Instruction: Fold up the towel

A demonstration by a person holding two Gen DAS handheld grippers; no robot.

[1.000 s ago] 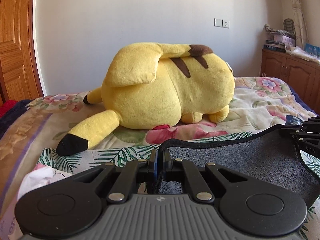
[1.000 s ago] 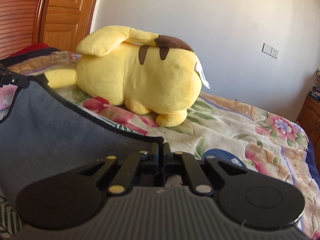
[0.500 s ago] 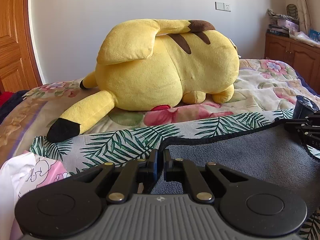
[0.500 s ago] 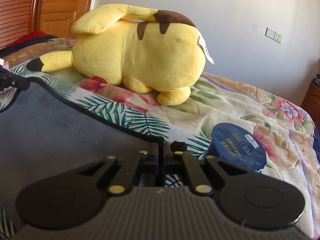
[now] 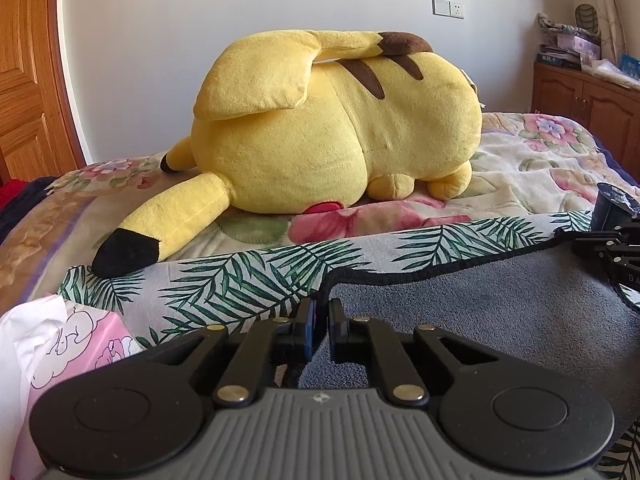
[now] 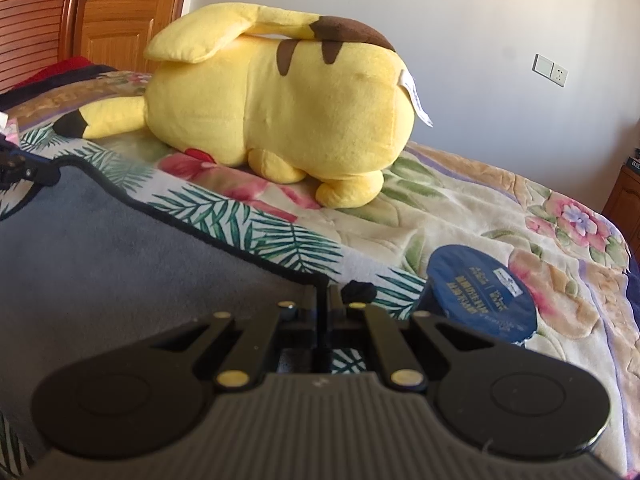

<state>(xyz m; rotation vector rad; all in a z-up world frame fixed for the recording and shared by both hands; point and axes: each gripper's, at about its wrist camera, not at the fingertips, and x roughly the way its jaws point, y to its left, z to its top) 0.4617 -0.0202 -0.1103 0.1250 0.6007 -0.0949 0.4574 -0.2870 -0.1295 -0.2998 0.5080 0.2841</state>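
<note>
The towel has a grey back (image 5: 500, 312) with black piping and a palm-leaf printed face (image 5: 248, 276). It lies folded over on the bed, grey side up. My left gripper (image 5: 320, 312) sits at the grey layer's left corner, its jaws a little apart around the edge. My right gripper (image 6: 322, 300) is shut on the grey layer's right corner (image 6: 316, 280). Each gripper shows at the edge of the other's view: the right one (image 5: 612, 248) and the left one (image 6: 16, 168).
A big yellow plush toy (image 5: 340, 128) lies on the floral bedspread (image 6: 500, 216) just beyond the towel. A dark blue round tub (image 6: 480, 296) stands by the right corner. A pink and white tissue pack (image 5: 60, 348) lies at the left. A wooden cabinet (image 5: 584, 100) stands right.
Both grippers carried the grey edge forward and down onto the palm-leaf face. The left jaws have parted slightly.
</note>
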